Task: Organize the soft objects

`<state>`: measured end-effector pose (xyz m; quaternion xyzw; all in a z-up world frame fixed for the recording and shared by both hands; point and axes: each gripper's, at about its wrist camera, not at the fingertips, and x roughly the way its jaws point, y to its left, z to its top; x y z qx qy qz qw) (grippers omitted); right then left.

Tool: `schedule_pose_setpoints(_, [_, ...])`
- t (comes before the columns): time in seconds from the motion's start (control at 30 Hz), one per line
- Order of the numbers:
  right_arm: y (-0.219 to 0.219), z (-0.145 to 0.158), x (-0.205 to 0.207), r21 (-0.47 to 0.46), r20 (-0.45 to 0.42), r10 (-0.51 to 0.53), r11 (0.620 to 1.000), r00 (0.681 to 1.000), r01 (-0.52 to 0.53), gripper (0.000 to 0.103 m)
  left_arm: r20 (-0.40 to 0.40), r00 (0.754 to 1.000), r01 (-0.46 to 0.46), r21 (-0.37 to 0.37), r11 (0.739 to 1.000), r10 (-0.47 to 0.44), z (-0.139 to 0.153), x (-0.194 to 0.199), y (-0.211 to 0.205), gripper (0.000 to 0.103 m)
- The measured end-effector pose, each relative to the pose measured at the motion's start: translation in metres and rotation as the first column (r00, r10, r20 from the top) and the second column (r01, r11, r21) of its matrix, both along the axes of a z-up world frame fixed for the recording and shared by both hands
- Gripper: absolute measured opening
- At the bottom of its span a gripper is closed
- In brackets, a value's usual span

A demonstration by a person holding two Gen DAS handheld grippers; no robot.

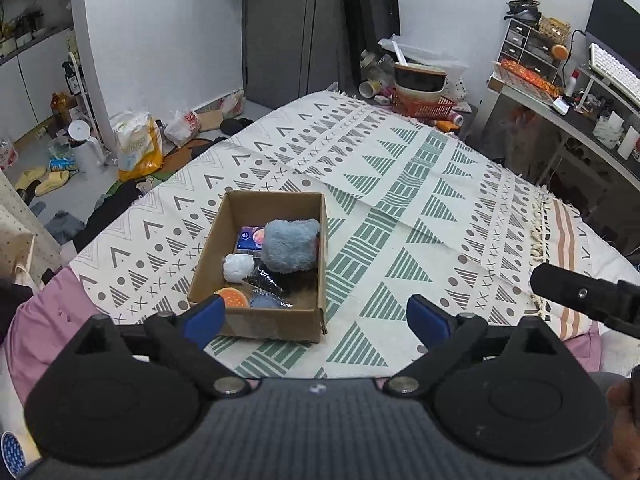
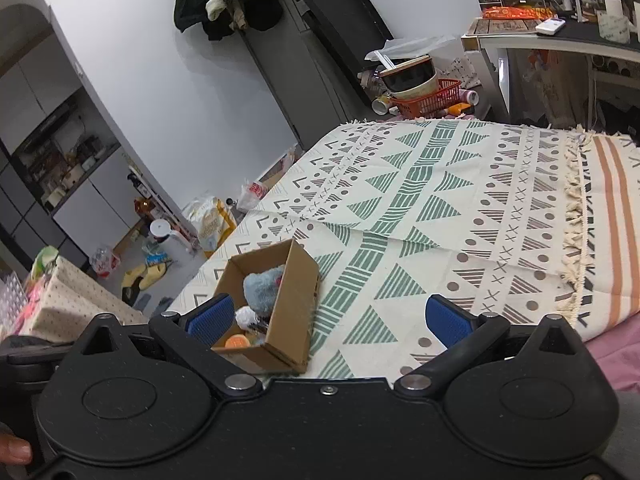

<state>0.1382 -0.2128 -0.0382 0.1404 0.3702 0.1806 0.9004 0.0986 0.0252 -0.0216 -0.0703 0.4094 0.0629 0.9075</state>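
Soft things, a fluffy grey-blue plush [image 1: 291, 245] among them, are lying inside the open brown cardboard box [image 1: 256, 322] on the bed's patterned blanket [image 1: 420, 184]. Left claw [image 1: 316, 316] and right claw [image 2: 328, 316] are hovering wide, apparently empty, near that box.

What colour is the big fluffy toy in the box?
Grey-blue; the fluffy toy in the cardboard box shows best in the left wrist view.

Both wrist views look down from above bed; share cardboard box [image 1: 260, 312], patterned blanket [image 2: 460, 200].
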Motion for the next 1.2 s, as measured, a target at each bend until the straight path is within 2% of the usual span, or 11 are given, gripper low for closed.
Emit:
schedule_pose_setpoints(0.13, [0.0, 0.006, -0.01, -0.037, 0.01, 0.018, 0.999, 1.0, -0.018, 0.103, 0.013, 1.0, 0.002, -0.004, 1.0, -0.002, 0.007, -0.012, -0.005, 0.102])
schedule_pose_setpoints(0.4, [0.006, 0.02, -0.031, -0.122, 0.051, 0.029, 0.992, 0.998, -0.022, 0.103, 0.025, 1.0, -0.001, -0.022, 1.0, 0.001, 0.017, -0.033, -0.007, 0.102])
schedule_pose_setpoints(1.2, [0.014, 0.04, -0.083, -0.253, 0.091, 0.065, 0.967, 0.994, -0.04, 0.103, 0.07, 0.997, 0.012, -0.023, 1.0, -0.011, 0.036, -0.084, 0.007, 0.102])
